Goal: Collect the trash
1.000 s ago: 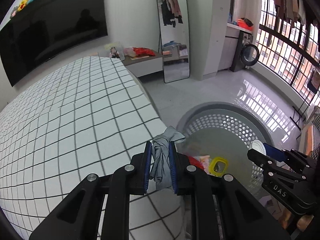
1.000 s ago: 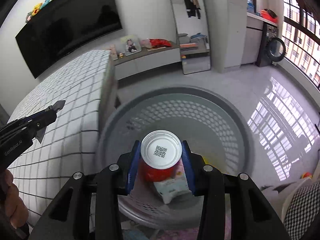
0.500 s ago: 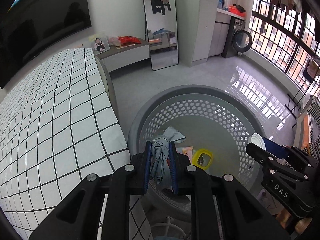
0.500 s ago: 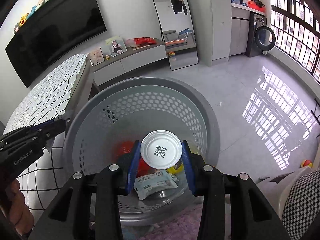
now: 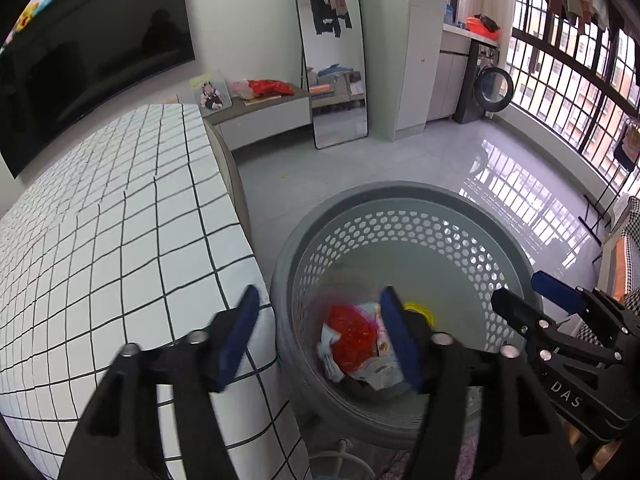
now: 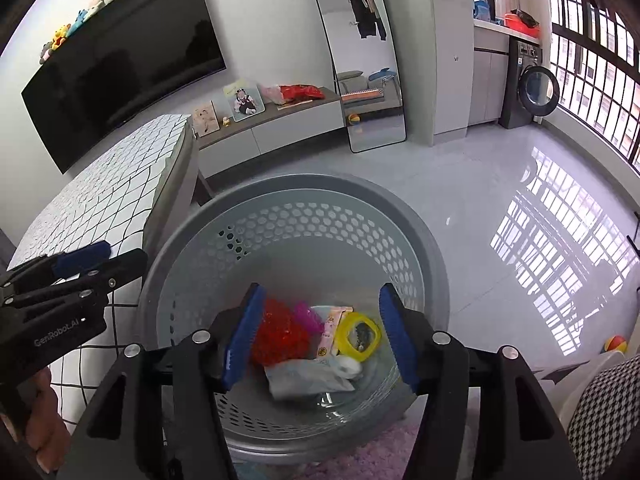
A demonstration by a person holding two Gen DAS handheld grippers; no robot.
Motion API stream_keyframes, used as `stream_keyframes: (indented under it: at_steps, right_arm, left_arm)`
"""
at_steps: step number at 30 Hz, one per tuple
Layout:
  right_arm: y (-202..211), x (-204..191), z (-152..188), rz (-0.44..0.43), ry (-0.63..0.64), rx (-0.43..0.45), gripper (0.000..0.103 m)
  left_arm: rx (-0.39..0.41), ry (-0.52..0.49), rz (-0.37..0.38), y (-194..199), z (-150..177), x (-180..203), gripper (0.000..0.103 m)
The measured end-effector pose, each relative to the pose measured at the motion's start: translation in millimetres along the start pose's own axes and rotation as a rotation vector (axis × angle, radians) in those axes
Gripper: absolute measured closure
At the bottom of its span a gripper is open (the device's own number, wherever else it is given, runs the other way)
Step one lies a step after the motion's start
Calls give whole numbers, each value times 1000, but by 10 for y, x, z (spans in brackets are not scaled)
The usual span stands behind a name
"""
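Observation:
A round grey perforated basket (image 5: 404, 204) (image 6: 304, 188) stands on the floor beside the table. Trash lies at its bottom: a red crinkled piece (image 5: 354, 336) (image 6: 280, 334), a yellow ring-shaped item (image 6: 357, 335) (image 5: 418, 308), a white packet (image 6: 308, 374) (image 5: 380, 370) and a pink piece (image 6: 308, 316). My left gripper (image 5: 320, 312) is open and empty above the basket's left rim. My right gripper (image 6: 320, 308) is open and empty over the basket's middle. Each gripper shows in the other's view, the right (image 5: 532, 300) and the left (image 6: 112, 258).
A table with a white black-grid cloth (image 5: 120, 232) (image 6: 104, 200) stands left of the basket. A standing mirror (image 5: 334, 52), a low cabinet (image 6: 276, 128), a wall TV (image 6: 124, 60) and a washing machine (image 6: 532, 88) line the far walls. Shiny grey floor lies right of the basket.
Both grippers opened over the basket. The grey cloth left my left gripper and the white-lidded red can left my right gripper; both dropped into the basket.

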State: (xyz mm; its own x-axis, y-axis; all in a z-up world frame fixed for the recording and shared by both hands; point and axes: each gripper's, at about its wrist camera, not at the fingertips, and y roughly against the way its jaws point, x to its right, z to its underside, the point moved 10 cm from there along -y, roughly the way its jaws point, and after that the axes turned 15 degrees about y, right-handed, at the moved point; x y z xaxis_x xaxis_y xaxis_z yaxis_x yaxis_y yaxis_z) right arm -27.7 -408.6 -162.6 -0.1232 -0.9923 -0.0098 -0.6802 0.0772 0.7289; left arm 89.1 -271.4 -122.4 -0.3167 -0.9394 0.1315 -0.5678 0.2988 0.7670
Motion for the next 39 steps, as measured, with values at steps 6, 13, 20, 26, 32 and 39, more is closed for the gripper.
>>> stream_keyframes:
  at_steps: [6, 13, 20, 26, 32, 39]
  right_arm:
    - [22, -23, 32, -1, -19, 9, 44]
    - [84, 6, 52, 9, -31, 19, 43]
    - [124, 5, 93, 15, -38, 27, 40]
    - [171, 12, 103, 17, -46, 34, 40]
    - [213, -2, 121, 23, -51, 44, 40]
    - [261, -30, 130, 27, -48, 54, 40]
  left_arm:
    - [8, -8, -6, 63, 30, -9, 39]
    - [23, 8, -8, 112, 33, -34, 28]
    - [36, 7, -16, 141, 63, -23, 21]
    - [43, 17, -19, 180, 118, -27, 19]
    - [56, 23, -23, 239, 124, -45, 12]
    - [66, 22, -35, 286, 136, -50, 7]
